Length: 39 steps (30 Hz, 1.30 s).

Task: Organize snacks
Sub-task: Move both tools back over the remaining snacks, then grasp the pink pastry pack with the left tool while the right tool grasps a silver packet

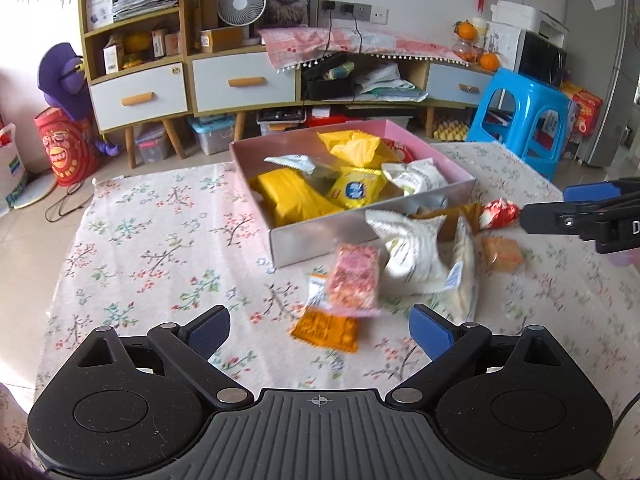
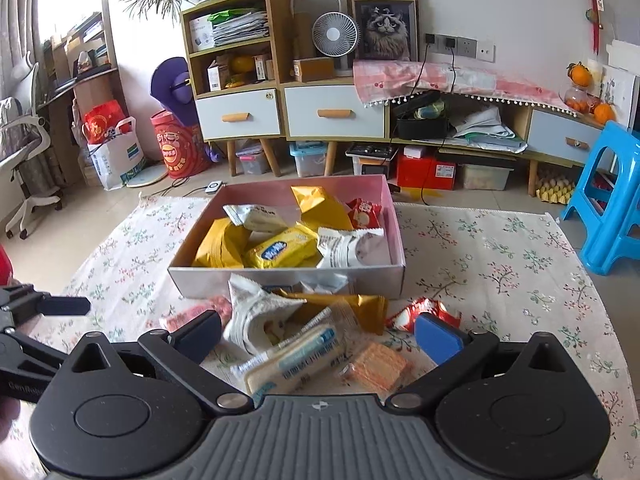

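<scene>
Blue-padded jaws of the left gripper (image 1: 320, 334) and the right gripper (image 2: 318, 334) gape wide, holding nothing. Loose snack packets (image 2: 296, 344) lie on the floral cloth (image 1: 160, 256) just ahead, against the pink box (image 2: 288, 280) already holding several packs.

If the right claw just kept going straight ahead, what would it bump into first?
Probably the clear-wrapped cream cracker pack, which lies between the open fingers of the right claw. Beyond it are the white crumpled packet and the box. Depth is uncertain.
</scene>
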Available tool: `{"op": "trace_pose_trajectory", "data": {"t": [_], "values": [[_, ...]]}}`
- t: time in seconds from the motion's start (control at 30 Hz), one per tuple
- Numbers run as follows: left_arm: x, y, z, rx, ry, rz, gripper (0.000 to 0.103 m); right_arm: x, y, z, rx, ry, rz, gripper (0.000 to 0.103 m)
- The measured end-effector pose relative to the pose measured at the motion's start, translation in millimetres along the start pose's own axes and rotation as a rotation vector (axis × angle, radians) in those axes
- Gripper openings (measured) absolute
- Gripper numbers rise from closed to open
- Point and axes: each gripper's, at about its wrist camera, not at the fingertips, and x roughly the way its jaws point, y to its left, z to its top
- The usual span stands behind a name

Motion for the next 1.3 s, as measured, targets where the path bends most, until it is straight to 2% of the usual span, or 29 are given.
{"op": "trace_pose_trajectory", "data": {"t": [0.33, 0.53, 0.73, 0.9, 1.07, 1.3], "values": [[18, -1, -19, 0.100, -0.009, 0.014, 0.097, 4, 8, -24, -0.138, 0.019, -0.037, 0.093], [22, -9, -12, 0.112, -0.058, -0.020, 0.097, 5, 22, -26, -0.227, -0.005, 0.026, 0.093], [32, -14, -1, 0.081, -0.075, -0.058, 0.095, 17, 31, -15, -0.179, -0.007, 0.111, 0.090], [45, -17, 5, 0.071, -0.068, -0.082, 0.081, 38, 31, 4, -0.042, 0.057, 0.183, 0.067], [58, -17, 9, 0.061, -0.040, -0.086, 0.063, 62, 31, 11, 0.052, 0.119, 0.204, 0.060], [74, -14, 10, 0.029, 0.008, -0.084, 0.048, 84, 28, 10, 0.096, 0.193, 0.188, 0.051]]}}
